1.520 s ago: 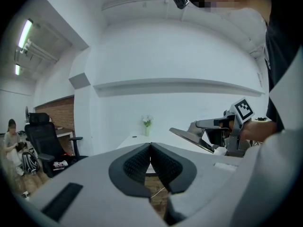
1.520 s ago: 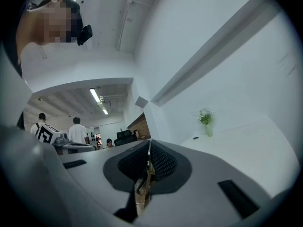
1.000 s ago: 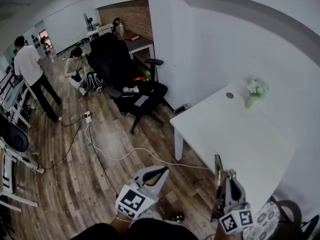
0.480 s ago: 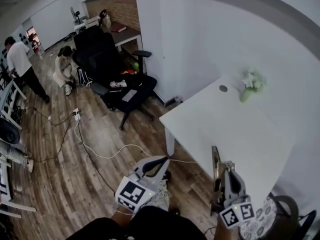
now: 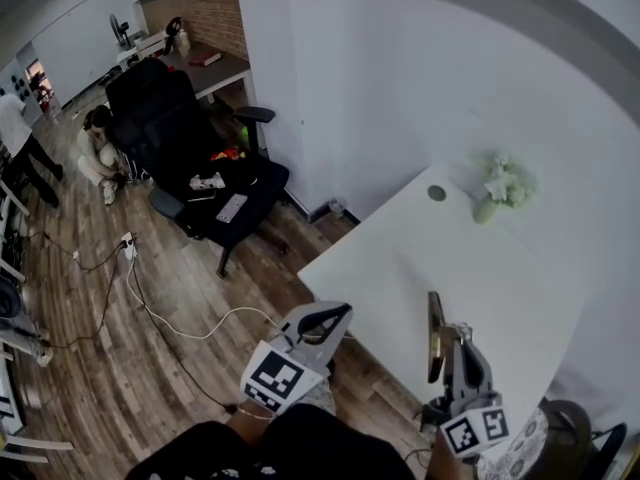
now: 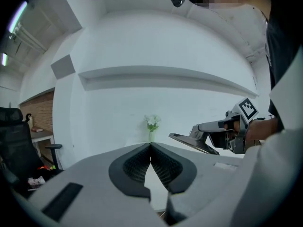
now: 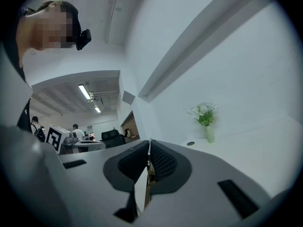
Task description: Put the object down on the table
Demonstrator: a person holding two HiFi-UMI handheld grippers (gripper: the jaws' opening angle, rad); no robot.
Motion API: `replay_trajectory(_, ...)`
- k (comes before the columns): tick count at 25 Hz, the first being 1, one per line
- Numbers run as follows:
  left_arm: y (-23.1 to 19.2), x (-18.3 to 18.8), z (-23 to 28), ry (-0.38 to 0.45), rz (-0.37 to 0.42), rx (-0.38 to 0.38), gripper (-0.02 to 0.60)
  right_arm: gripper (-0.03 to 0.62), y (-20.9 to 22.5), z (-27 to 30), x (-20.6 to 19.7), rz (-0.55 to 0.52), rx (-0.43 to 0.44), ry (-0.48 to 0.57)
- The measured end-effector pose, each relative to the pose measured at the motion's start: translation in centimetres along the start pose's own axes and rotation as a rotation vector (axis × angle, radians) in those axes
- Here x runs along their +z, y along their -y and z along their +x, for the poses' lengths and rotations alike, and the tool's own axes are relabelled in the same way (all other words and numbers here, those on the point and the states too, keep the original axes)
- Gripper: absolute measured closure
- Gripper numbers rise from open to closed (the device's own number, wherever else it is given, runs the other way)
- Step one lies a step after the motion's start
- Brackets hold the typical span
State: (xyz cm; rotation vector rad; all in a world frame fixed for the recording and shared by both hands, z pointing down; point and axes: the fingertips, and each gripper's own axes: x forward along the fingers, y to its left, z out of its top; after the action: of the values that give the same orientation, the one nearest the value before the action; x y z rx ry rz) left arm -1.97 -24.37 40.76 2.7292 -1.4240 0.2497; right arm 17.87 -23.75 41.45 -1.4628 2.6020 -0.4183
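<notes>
The right tongs (image 5: 447, 336) are pinching a thin, flat, dark panel with a brownish edge (image 5: 436, 324) by its rear end. From above it shows edge-on and juts forward over the near part of the white rectangular surface (image 5: 400, 258), and no view shows it resting there yet. The left tongs (image 5: 340, 314) are pressed together with nothing between them, out over the wooden floor (image 5: 150, 368) just off the surface's near corner. The main risk, as I judge it, is letting go too early: standing on its narrow edge, the panel would likely topple and slap down. Released this close to the near rim, it could also skid off onto the floor. A loose pinch on so thin a piece could let it pivot and droop on the way down. The only container in sight is a small pale green vase (image 5: 485, 209), which holds a bunch of white flowers (image 5: 508, 179) at the far side by the wall (well apart from the panel, so a knock seems unlikely unless the reach overshoots)
</notes>
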Motion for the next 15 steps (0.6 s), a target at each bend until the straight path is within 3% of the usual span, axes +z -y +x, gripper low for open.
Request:
replay_trajectory(3, -2.2, 0.4, 2.8, 0.004, 0.022, -0.035, 0.586, 0.585, 1.3, 2.7, 0.1, 0.011, -0.034, -0.004)
replay_trajectory(10, -6.7, -1.0, 6.9, -0.047, -0.045, -0.086, 0.586, 0.585, 3.0, 7.9, -1.2, 0.034, -0.105, -0.033)
replay_trajectory(15, -9.1, -1.9, 9.1, -0.071, -0.041, -0.116, 0.586, 0.585, 4.4, 10.5, -3.1, 0.047, -0.155, -0.077)
